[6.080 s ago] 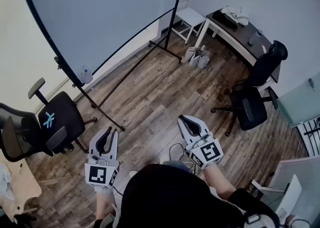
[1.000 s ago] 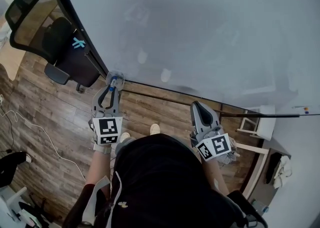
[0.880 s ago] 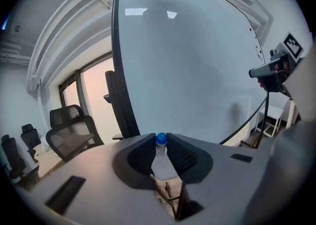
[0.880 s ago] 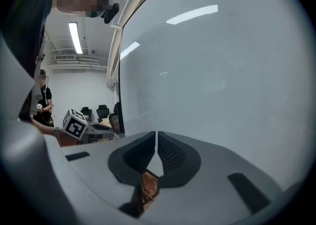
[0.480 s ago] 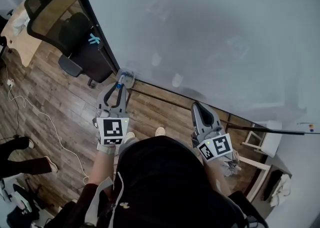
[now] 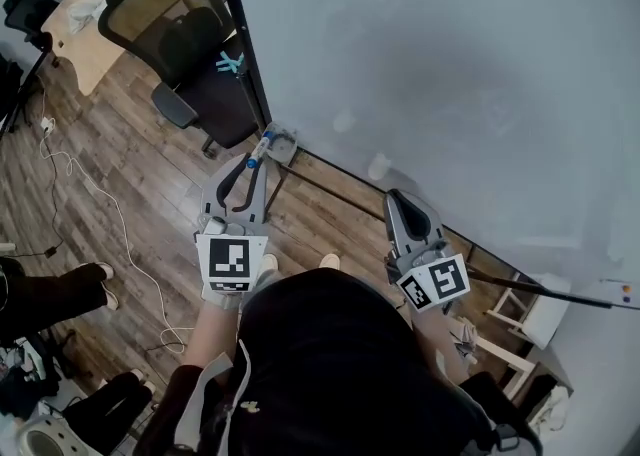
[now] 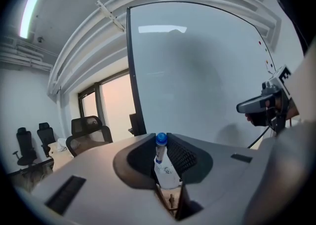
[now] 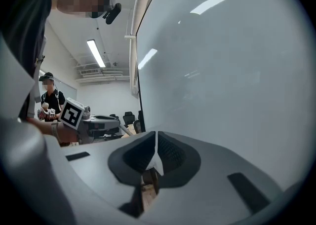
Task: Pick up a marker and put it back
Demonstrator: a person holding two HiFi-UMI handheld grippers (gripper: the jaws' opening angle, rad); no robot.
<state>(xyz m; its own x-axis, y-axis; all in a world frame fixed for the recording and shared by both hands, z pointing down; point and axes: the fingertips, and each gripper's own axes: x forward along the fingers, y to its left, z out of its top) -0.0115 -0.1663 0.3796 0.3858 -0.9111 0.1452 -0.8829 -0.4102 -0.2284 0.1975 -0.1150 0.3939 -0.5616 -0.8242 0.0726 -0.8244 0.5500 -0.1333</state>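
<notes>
At the lower left corner of the whiteboard (image 6: 450, 74), my left gripper (image 6: 255, 164) is clamped on a marker (image 7: 161, 159) (blue cap pointing away from me), held just beside the small tray (image 6: 286, 149) there. My right gripper (image 8: 156, 142) hangs near the board's lower edge, jaws pressed together on nothing. An office chair (image 6: 190, 54) stands past the board's left edge.

the left tool (image 6: 257, 166), empty at first, now grips the marker (image 6: 260, 150), lifted off its holder (image 6: 285, 149).

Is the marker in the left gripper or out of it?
In. The marker stands between the left gripper's jaws, which press on both its sides.
</notes>
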